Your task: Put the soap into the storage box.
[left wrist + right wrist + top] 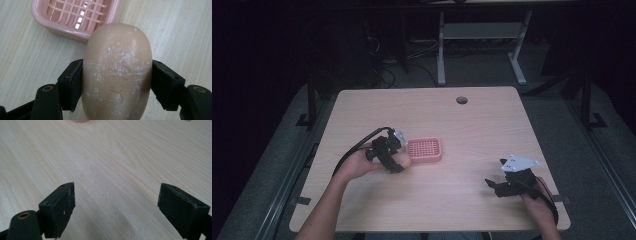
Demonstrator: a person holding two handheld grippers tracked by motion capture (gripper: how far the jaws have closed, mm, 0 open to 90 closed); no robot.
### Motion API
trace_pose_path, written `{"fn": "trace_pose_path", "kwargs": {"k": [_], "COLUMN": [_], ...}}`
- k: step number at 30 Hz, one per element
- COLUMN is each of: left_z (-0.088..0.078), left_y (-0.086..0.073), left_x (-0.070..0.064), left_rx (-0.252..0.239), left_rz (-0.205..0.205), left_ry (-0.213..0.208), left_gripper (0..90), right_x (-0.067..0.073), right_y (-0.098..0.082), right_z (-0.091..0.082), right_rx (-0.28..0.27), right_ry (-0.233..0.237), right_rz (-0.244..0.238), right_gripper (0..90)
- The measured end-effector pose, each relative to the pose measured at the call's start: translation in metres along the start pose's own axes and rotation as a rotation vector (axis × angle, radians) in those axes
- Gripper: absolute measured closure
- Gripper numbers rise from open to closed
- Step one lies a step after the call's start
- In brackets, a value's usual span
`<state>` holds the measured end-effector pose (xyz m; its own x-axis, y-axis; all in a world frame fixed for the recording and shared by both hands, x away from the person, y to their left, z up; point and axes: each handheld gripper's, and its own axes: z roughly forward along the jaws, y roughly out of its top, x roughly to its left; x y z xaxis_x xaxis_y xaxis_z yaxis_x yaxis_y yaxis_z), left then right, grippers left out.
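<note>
The left gripper (pixel 117 82) grasped a beige soap bar (pixel 117 72), its fingers (pixel 71 85) pressed against both sides, just beside the pink slatted soap dish (pixel 62 18) on the counter (pixel 472 125). The right gripper (pixel 116 207), fingers released and wide apart, hovered over bare wood, well apart from the dish.

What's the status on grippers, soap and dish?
Left gripper shut on soap bar, just short of the pink soap dish. Right gripper open over bare table. Dish grid bare, nothing in the way.
</note>
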<state>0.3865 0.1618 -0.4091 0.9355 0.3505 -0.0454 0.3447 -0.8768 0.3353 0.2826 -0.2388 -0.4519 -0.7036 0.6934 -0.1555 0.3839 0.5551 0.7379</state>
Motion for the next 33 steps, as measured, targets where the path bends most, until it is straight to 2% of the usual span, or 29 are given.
{"fn": "trace_pose_path", "kwargs": {"k": [8,16,22,33], "left_z": [-0.003,-0.007,-0.011,-0.009], "left_y": [-0.002,0.004,0.015,0.043], "left_x": [0.002,0.005,0.007,0.011], "left_rx": [-0.020,-0.006,-0.004,0.024], "left_rz": [-0.014,-0.005,0.006,0.051], "left_ry": [0.001,0.009,0.015,0.018], "left_gripper": [31.6,31.6,31.6,31.6], "right_x": [-0.001,0.001,0.000,-0.001], "right_y": [-0.001,0.000,0.000,0.000], "right_z": [0.000,0.000,0.000,-0.001], "right_rx": [0.002,0.004,0.000,-0.005], "right_ry": [-0.002,0.001,0.000,0.002], "right_rz": [0.000,0.003,0.002,0.008], "right_gripper": [13.8,13.8,13.8,13.8]}}
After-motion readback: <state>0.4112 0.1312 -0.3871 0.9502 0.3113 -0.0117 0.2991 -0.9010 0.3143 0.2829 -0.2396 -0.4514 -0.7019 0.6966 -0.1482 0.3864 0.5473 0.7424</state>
